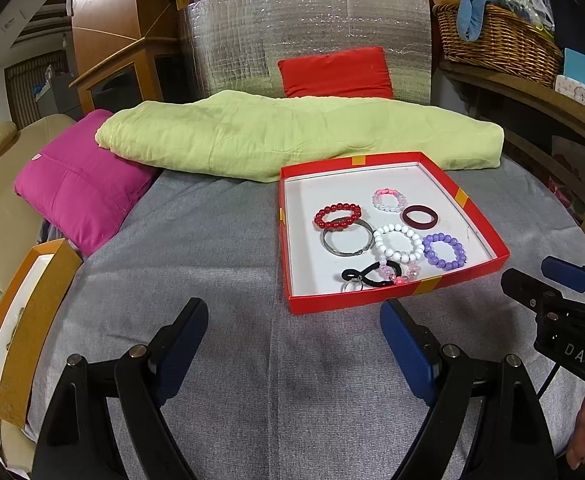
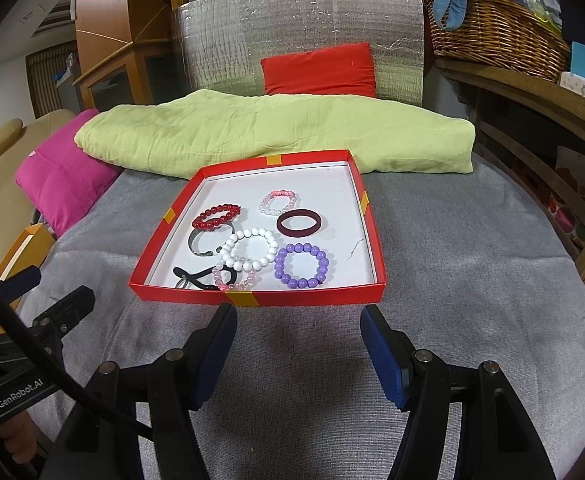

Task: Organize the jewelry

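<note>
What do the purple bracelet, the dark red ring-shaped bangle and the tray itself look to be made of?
Purple bracelet: glossy round beads, probably plastic. Dark red bangle: one smooth solid band, maybe resin or wood; hard to tell. Red tray: thin folded cardboard, white inside, yellow tape at the edges.

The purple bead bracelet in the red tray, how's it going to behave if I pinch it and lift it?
The purple bead bracelet is probably light, and likely strung, so it may sag rather than stay a stiff ring. Its glossy round beads look slippery, so the pads might slide off. It lies flat and apart from the white bead bracelet, so it should lift without dragging that one.
</note>
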The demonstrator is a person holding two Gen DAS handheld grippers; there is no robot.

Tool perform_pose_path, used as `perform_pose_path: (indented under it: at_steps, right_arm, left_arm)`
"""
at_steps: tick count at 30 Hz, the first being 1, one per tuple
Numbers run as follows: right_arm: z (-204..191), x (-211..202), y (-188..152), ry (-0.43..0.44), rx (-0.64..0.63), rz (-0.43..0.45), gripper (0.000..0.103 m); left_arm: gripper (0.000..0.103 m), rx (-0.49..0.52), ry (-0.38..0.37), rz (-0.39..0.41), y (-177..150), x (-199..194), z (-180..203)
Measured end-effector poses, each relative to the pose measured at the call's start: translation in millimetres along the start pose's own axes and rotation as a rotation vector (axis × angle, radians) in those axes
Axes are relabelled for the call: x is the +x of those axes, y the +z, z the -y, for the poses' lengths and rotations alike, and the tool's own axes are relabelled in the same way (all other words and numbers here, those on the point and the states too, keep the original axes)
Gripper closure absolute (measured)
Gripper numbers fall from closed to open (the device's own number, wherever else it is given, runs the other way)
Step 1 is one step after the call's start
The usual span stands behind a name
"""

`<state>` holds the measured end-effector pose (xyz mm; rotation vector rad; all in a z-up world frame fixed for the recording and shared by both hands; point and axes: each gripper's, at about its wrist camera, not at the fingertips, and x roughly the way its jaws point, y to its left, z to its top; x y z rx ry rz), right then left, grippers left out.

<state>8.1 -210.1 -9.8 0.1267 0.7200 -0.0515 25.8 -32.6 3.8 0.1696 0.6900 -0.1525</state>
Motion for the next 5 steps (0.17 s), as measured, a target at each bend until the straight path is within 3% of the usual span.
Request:
perform_pose_path:
  at_steps: [5]
  right_arm:
    - [7,-1,1,0.009,0.016,-0.003,0.035]
  left_arm:
    - [0.015,-0.042,-0.017,0.017,2,3,-15]
